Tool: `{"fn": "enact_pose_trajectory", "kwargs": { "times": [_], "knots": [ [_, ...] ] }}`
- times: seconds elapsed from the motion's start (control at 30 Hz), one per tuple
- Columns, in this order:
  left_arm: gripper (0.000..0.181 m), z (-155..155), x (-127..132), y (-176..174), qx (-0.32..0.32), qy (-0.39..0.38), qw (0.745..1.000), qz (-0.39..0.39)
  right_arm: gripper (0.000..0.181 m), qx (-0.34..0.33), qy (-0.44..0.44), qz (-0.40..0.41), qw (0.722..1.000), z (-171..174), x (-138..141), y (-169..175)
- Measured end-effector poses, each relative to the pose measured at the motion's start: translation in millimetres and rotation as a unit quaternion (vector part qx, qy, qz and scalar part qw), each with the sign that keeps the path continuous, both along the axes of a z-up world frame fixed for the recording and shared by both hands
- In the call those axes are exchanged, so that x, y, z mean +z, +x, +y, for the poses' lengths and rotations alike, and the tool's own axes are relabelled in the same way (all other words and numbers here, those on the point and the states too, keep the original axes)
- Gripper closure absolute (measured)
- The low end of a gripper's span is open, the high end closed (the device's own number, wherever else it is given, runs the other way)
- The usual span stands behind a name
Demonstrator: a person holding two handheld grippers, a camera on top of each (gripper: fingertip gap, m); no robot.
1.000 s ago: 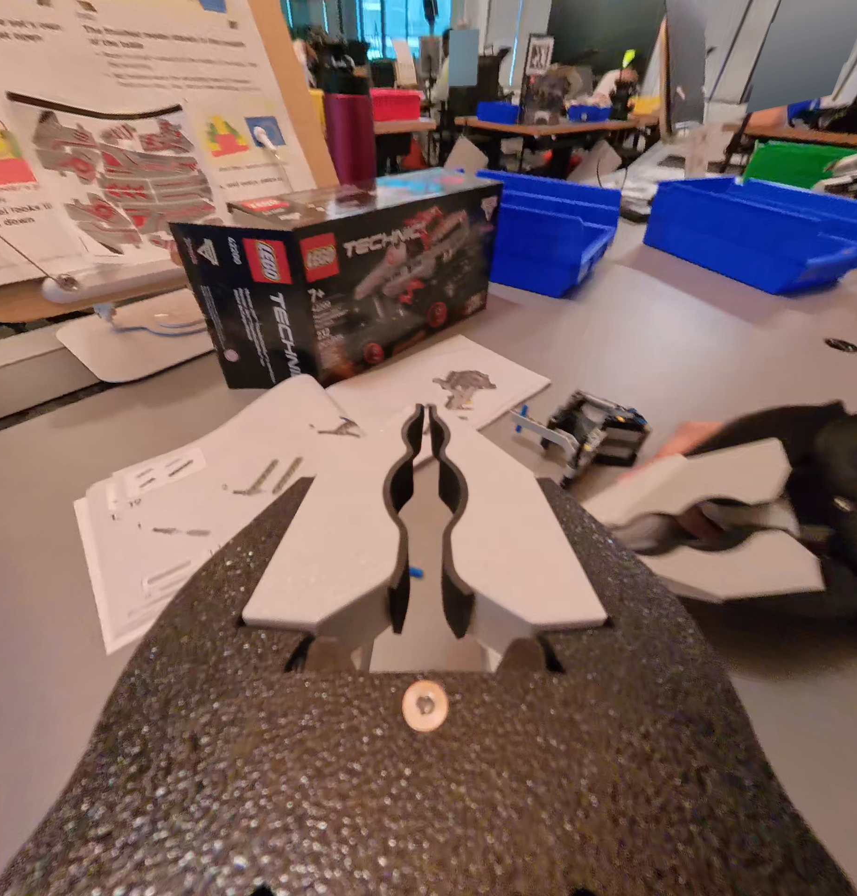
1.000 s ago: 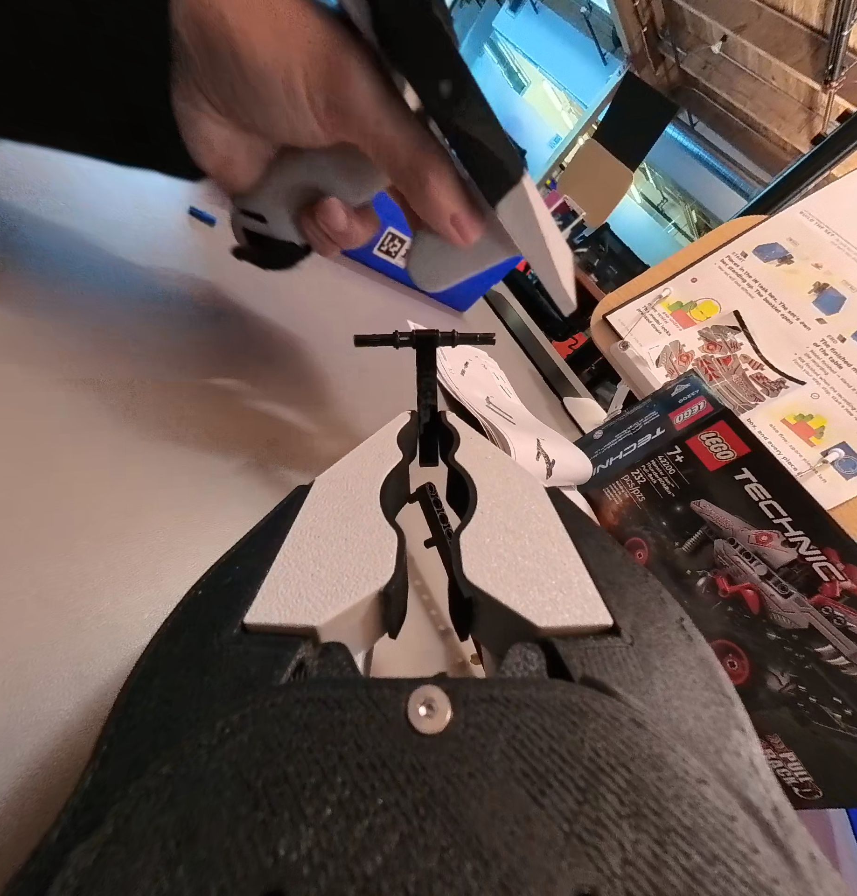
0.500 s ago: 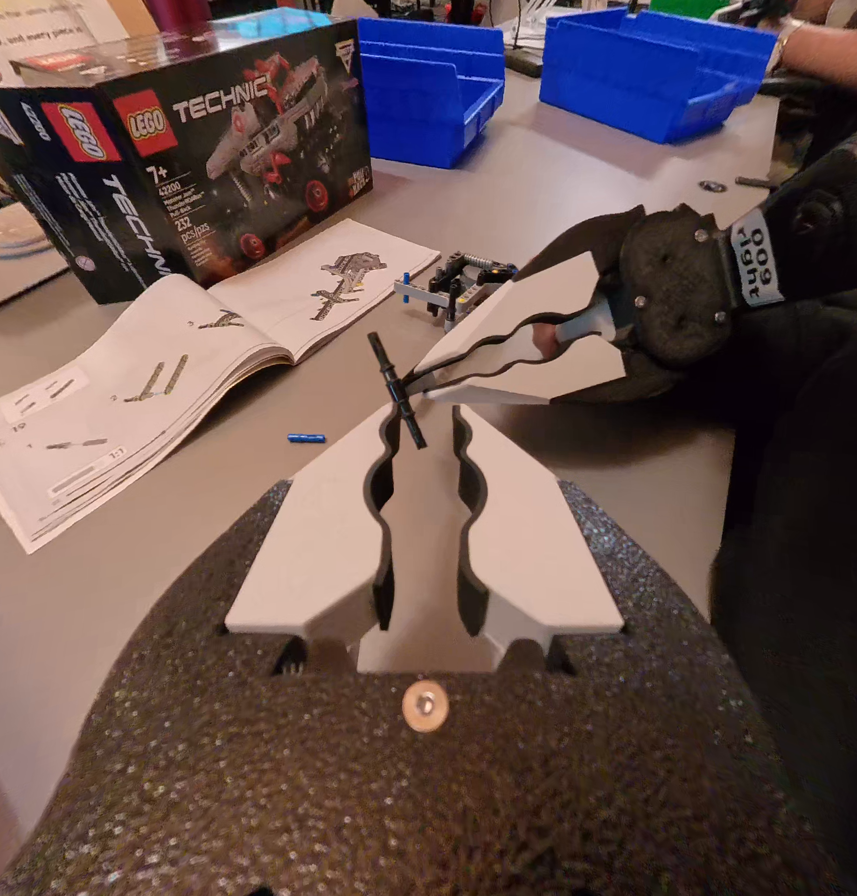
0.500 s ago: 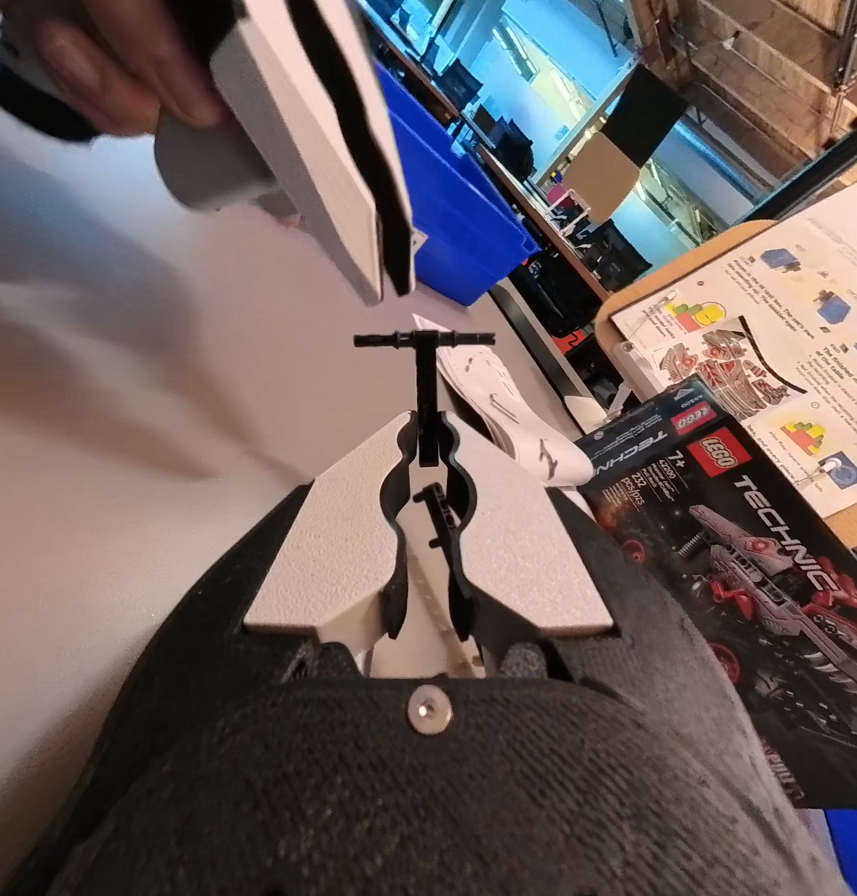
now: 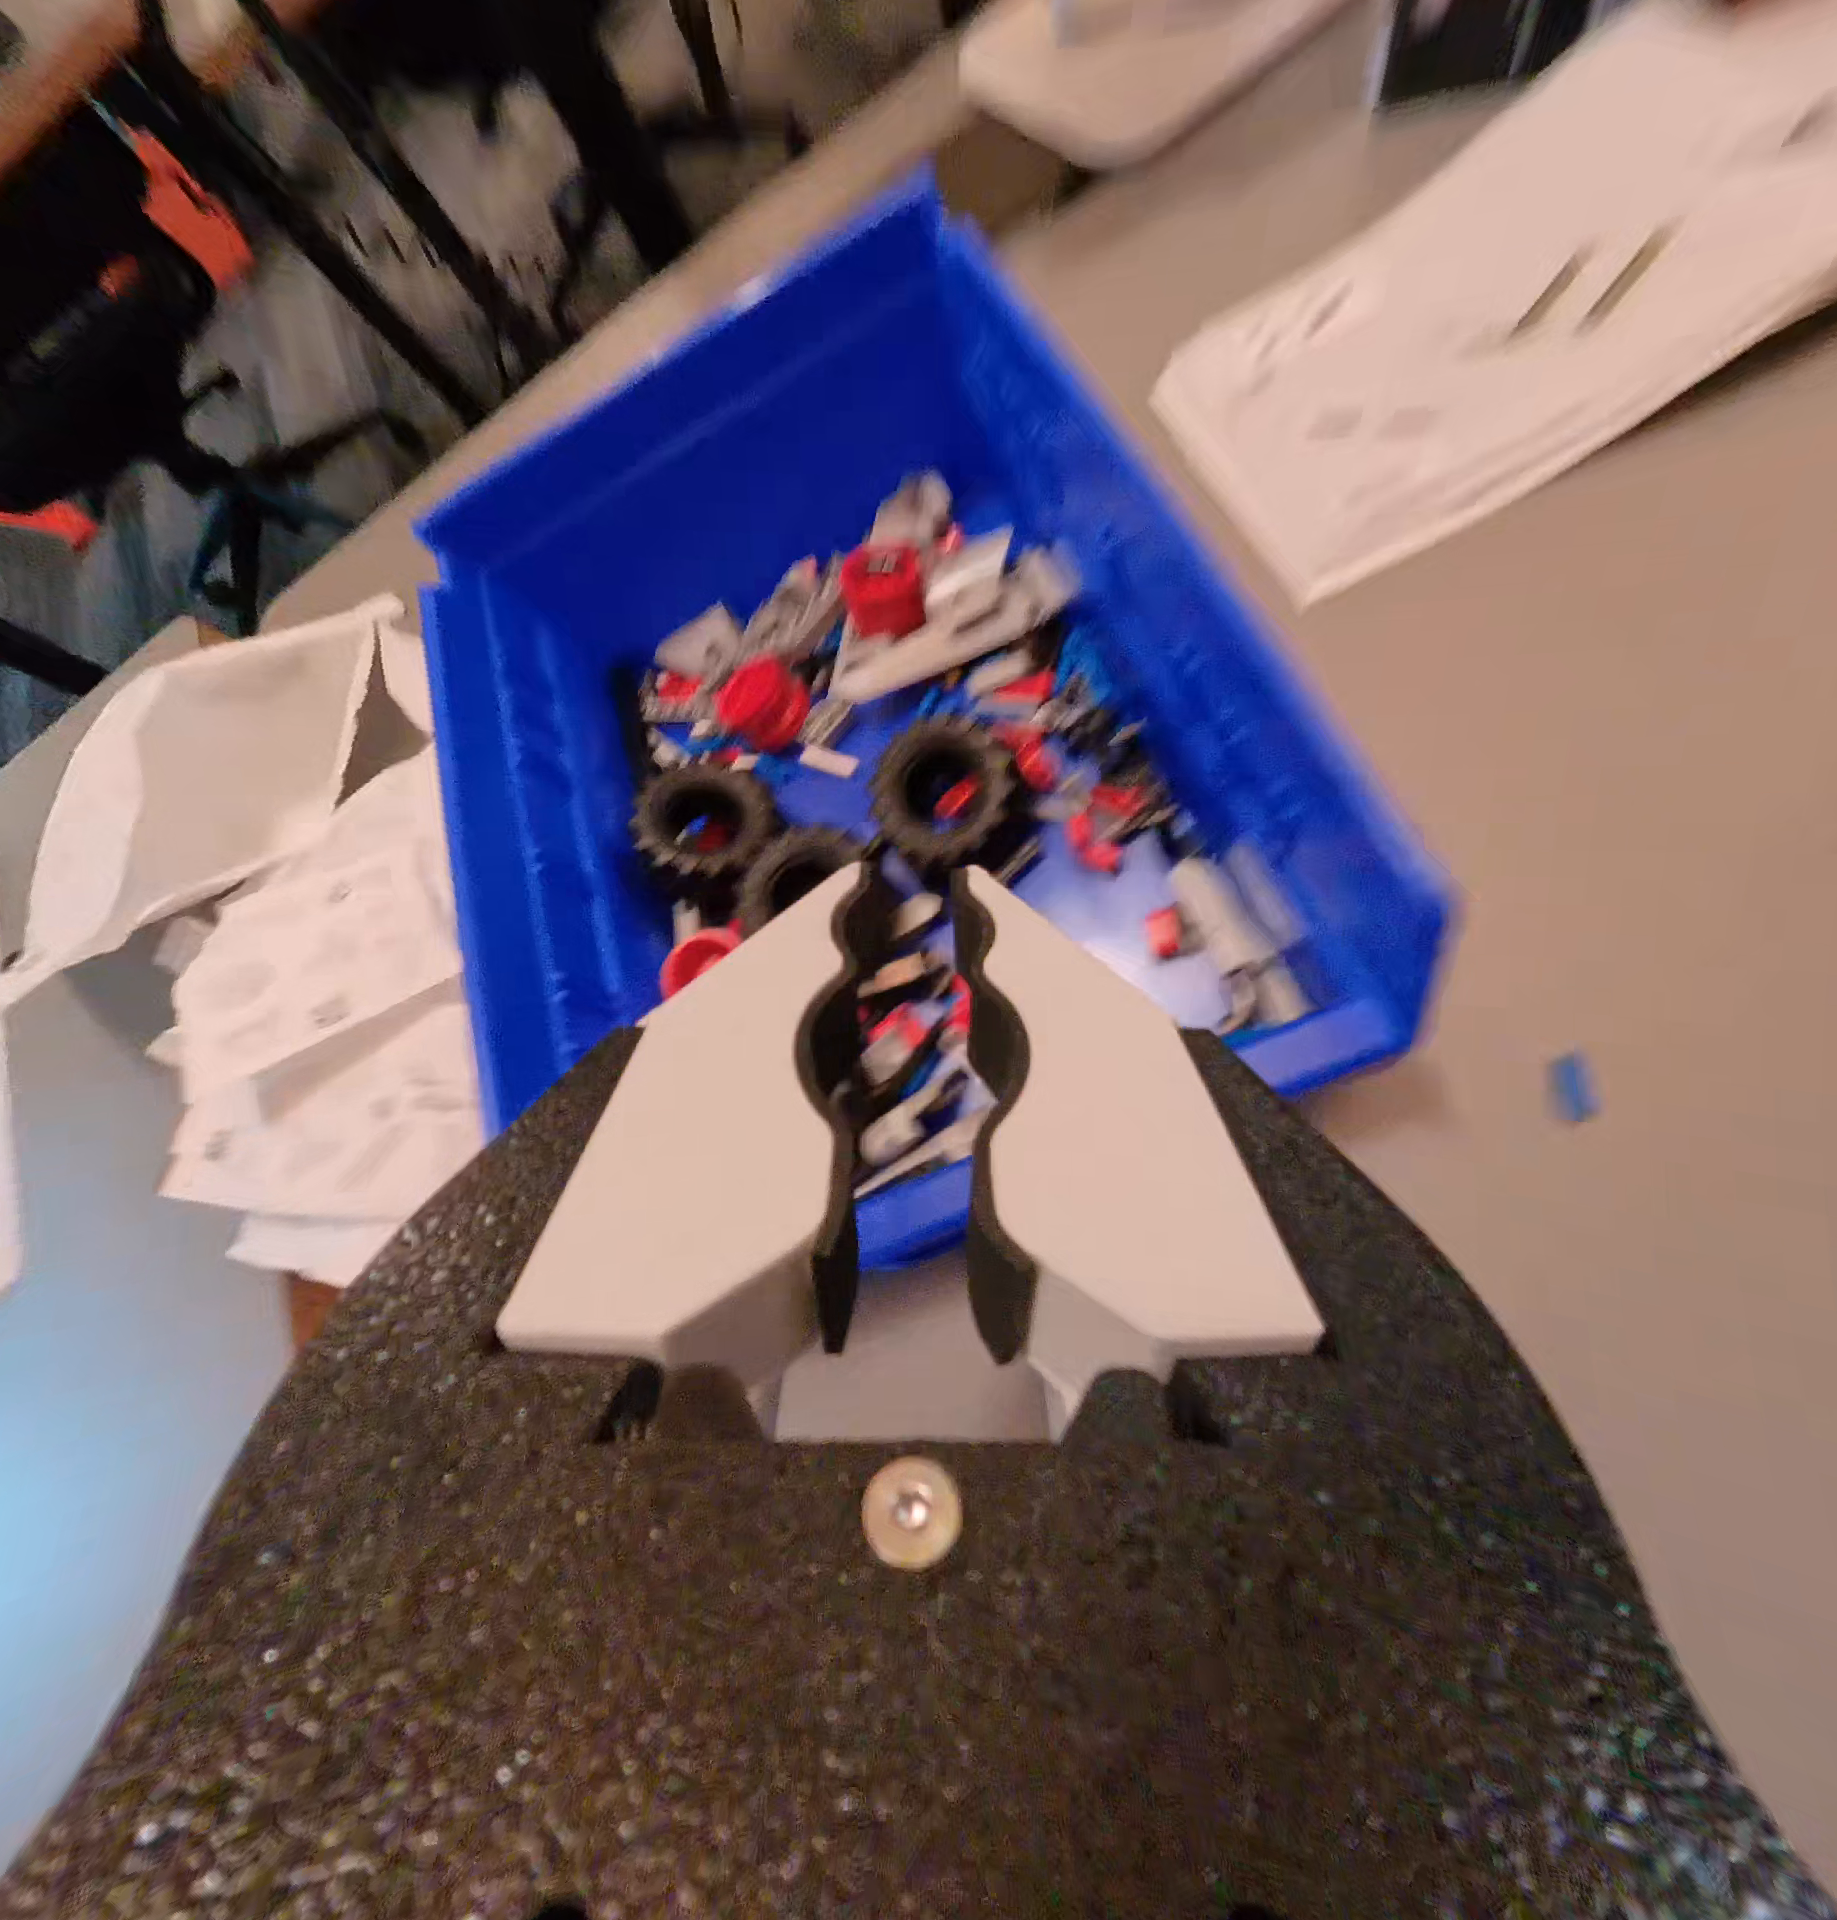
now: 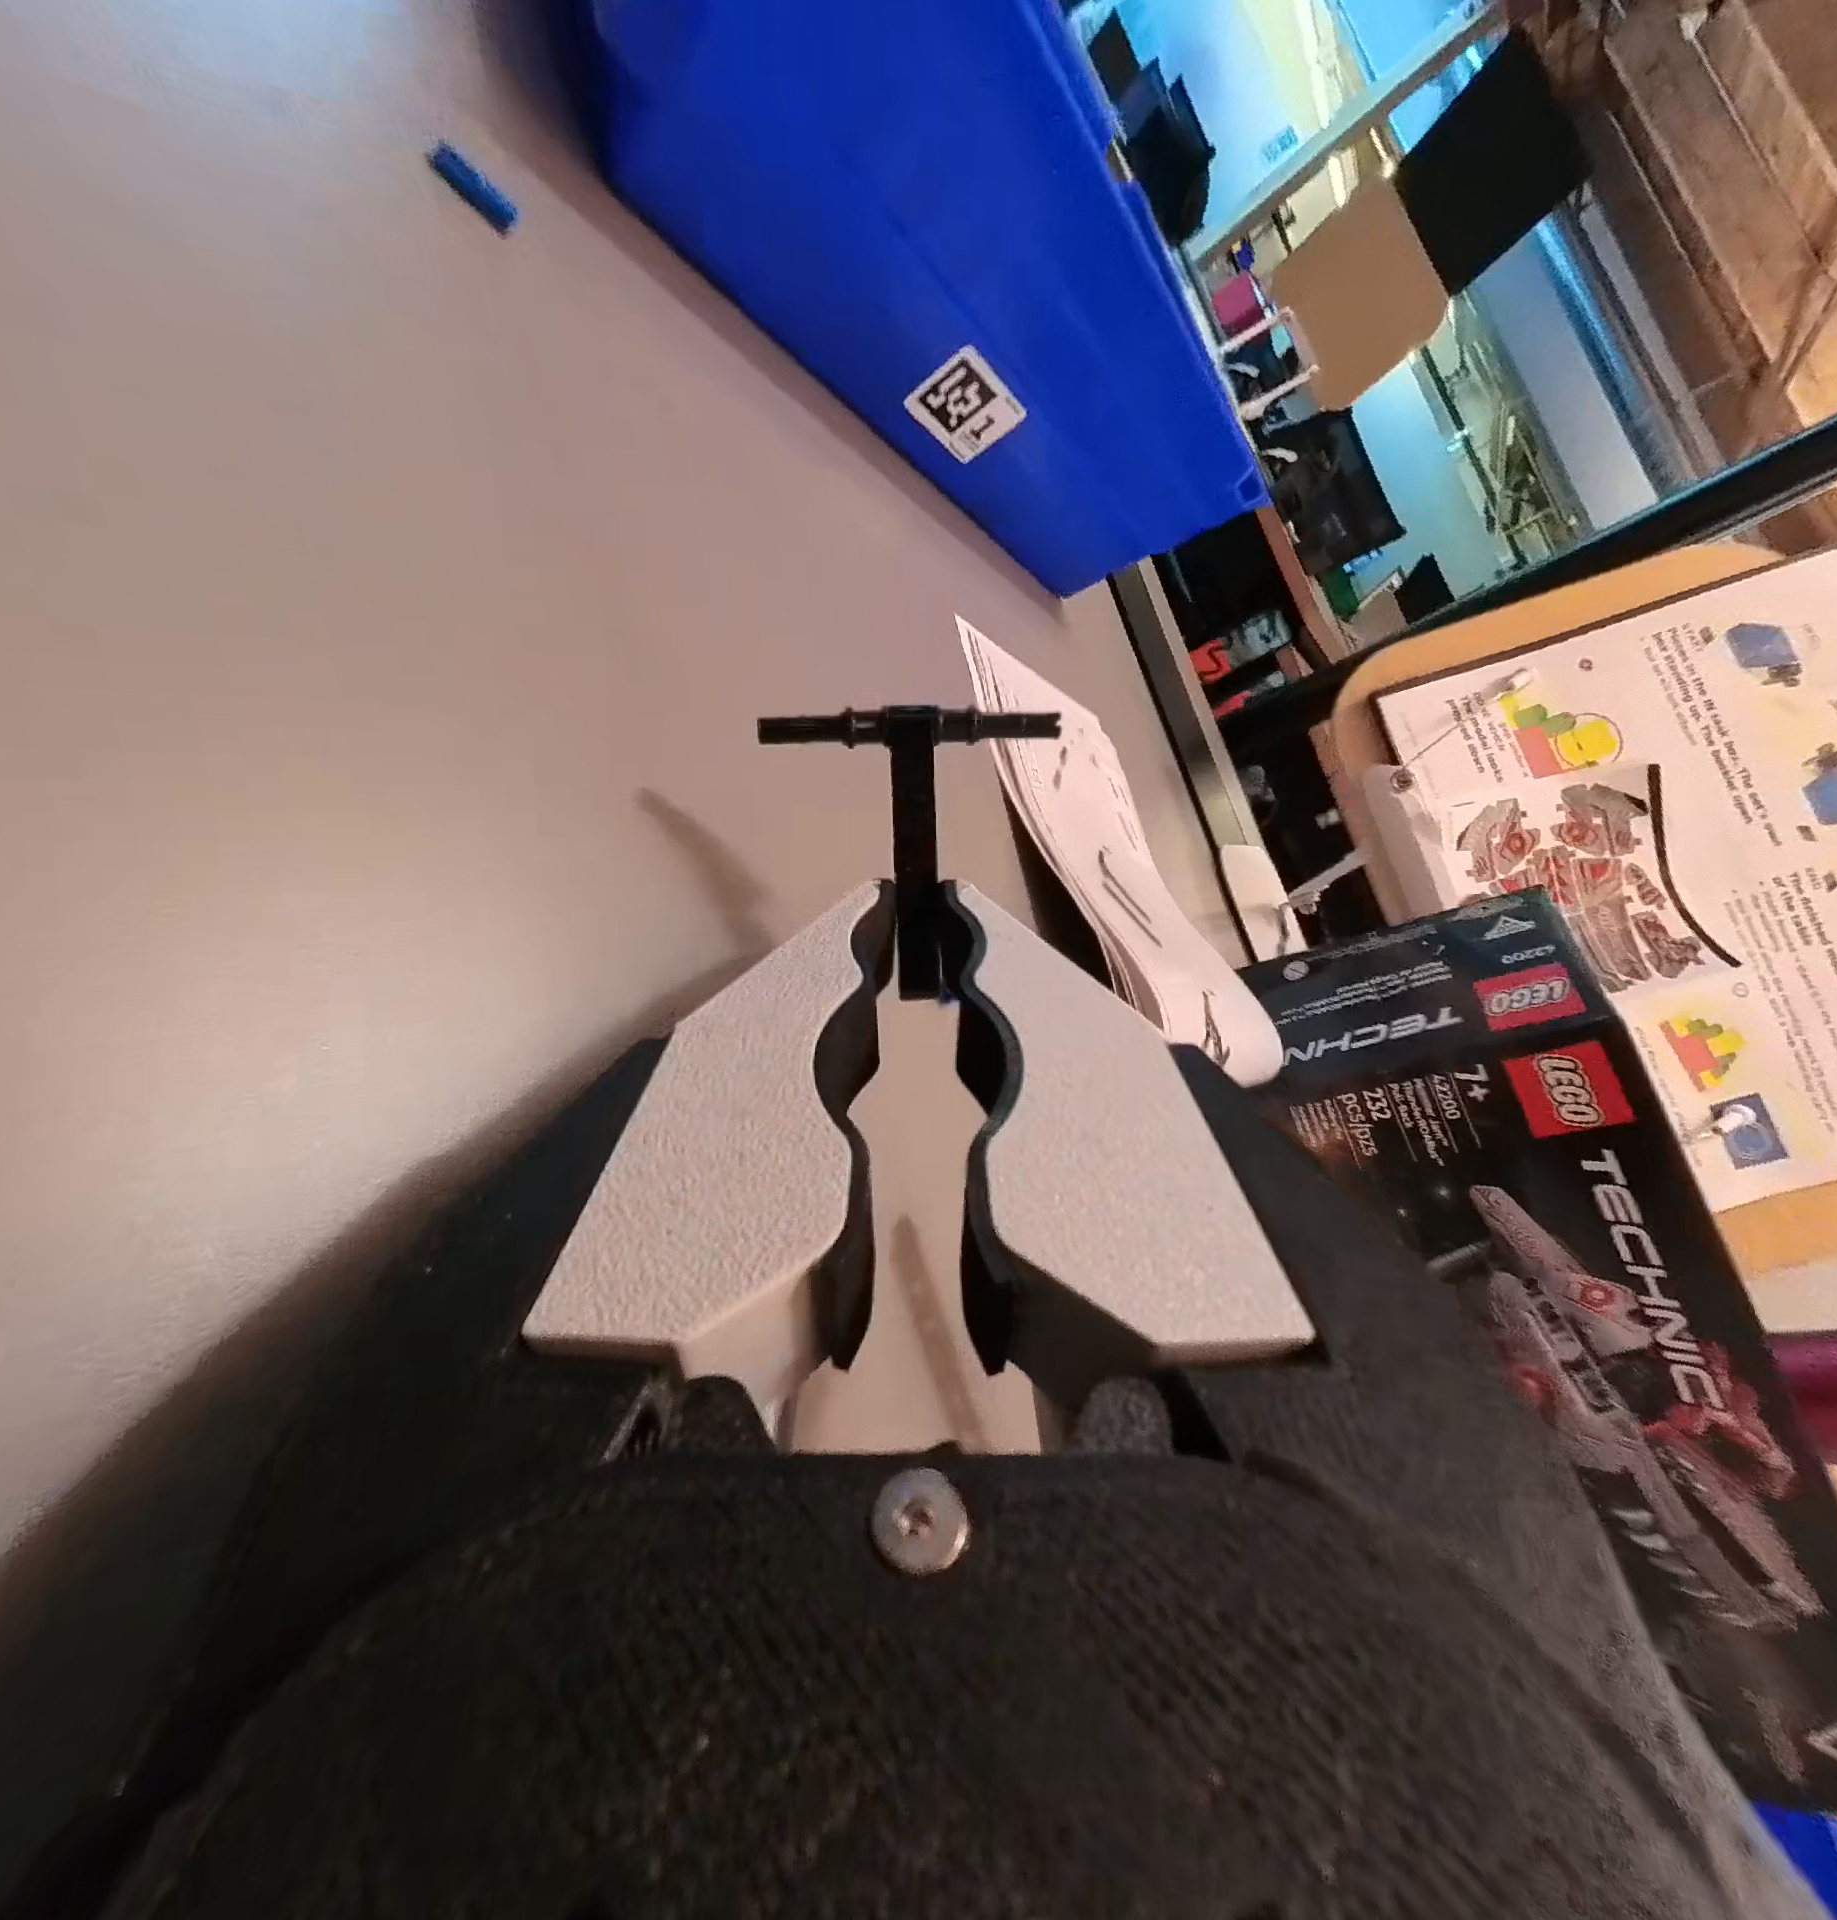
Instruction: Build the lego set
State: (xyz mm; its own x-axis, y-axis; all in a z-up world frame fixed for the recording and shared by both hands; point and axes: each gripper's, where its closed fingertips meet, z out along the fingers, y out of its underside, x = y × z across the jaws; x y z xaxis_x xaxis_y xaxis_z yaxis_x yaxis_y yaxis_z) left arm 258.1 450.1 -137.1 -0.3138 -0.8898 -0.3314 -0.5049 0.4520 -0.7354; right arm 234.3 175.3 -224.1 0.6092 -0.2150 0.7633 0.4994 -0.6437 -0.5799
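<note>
**Right gripper clamps a black T-piece; left gripper hangs empty over the parts bin**

The left gripper (image 5: 912, 883) points down over the blue bin (image 5: 540, 831), its jaws a small gap apart with nothing between them. The bin stands at the table (image 5: 1620, 831) edge and holds loose parts: black tyres (image 5: 929, 784), red hubs (image 5: 758, 701), grey and white pieces. This view is blurred, so finer parts cannot be told apart. Crumpled white bags (image 5: 270, 883) lie just beside the bin on one side; an open booklet (image 5: 1516, 312) lies on the other side, apart from it. A small blue pin (image 5: 1572, 1086) lies on the bare table near the bin's front corner.

The right gripper (image 6: 916, 894) is closed on the stem of a black T-piece (image 6: 909, 810), pinched at the fingertips; the crossbar sticks out past the tips, clear of the table. Ahead lies the bin's outer wall (image 6: 893, 260) with a square sticker (image 6: 964, 403), and the pin (image 6: 472, 187) on the table beside it. The booklet (image 6: 1080, 831) curls up beyond the tips. The set's box (image 6: 1516, 1143) stands next to it, with a poster board (image 6: 1672, 831) behind.
</note>
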Motion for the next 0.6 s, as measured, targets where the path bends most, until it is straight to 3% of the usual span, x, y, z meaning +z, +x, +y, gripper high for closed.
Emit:
{"fn": "enact_pose_trajectory", "kwargs": {
  "times": [0.03, 0.1, 0.17, 0.3, 0.53, 0.6],
  "knots": [
    [0.170, 15, -9, 4, -0.007, 0.027, 0.999, 0.031, 0.176, -0.005, -0.007, -0.004, 1.000, 0, -2, 1],
    [0.170, 33, -31, 10, -0.044, 0.066, 0.991, 0.108, 0.176, -0.014, -0.026, -0.006, 1.000, -2, -8, 5],
    [0.167, 35, -53, 9, -0.125, 0.108, 0.970, 0.177, 0.176, -0.022, -0.045, -0.009, 0.999, -3, -14, 8],
    [0.161, 35, -82, 16, -0.245, 0.218, 0.915, 0.233, 0.176, -0.036, -0.060, -0.010, 0.997, -6, -19, 12],
    [0.160, 31, -112, 24, -0.325, 0.278, 0.851, 0.305, 0.176, -0.031, -0.060, -0.011, 0.998, -7, -20, 10],
    [0.172, 36, -118, 28, -0.315, 0.298, 0.844, 0.314, 0.176, -0.027, -0.057, -0.012, 0.998, -7, -19, 9]
  ]
}}
